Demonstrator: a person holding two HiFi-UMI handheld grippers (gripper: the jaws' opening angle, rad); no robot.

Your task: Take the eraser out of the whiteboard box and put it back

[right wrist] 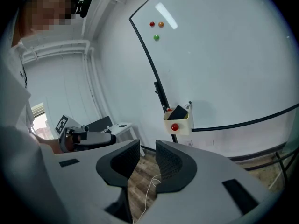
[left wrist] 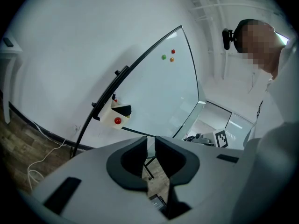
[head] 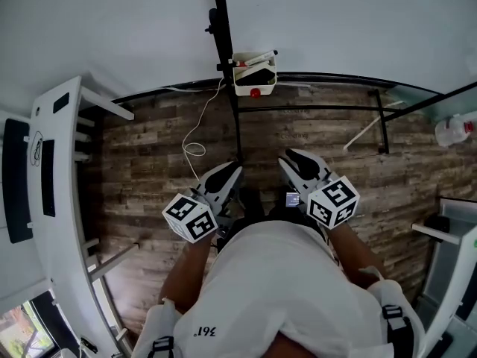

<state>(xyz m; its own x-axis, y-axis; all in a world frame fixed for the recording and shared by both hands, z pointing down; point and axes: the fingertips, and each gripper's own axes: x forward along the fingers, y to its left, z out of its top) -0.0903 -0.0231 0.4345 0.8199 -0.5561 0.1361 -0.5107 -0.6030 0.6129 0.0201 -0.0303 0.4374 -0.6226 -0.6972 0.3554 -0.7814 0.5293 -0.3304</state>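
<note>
Wood-plank floor (head: 149,170), white wall, and a whiteboard (right wrist: 224,55) on a black stand. The box (head: 255,77) hangs on the board's frame. The eraser (right wrist: 179,112) sits in it, a dark block leaning with one corner poking over the rim, right beside a marker (head: 257,57).

Left tongs (left wrist: 150,143) and right tongs (right wrist: 147,148) are both held close to the person's body, well apart from the box. Each pair of jaws is only slightly apart, with nothing between them, just floor showing through the gap.

What could go wrong, as a guess:
- That narrow gap looks too tight for the eraser. If the jaws don't widen before reaching in, they'd probably shove it deeper instead of straddling it.
- The box is crowded, so a sloppy entry could flick the marker out.
- The box seems only hooked on, so a push from the front could tip it or knock it off, and maybe nudge the board too.
- A white cable (head: 195,136) lies looped on the floor on the way in, which is easy to snag with a foot.
</note>
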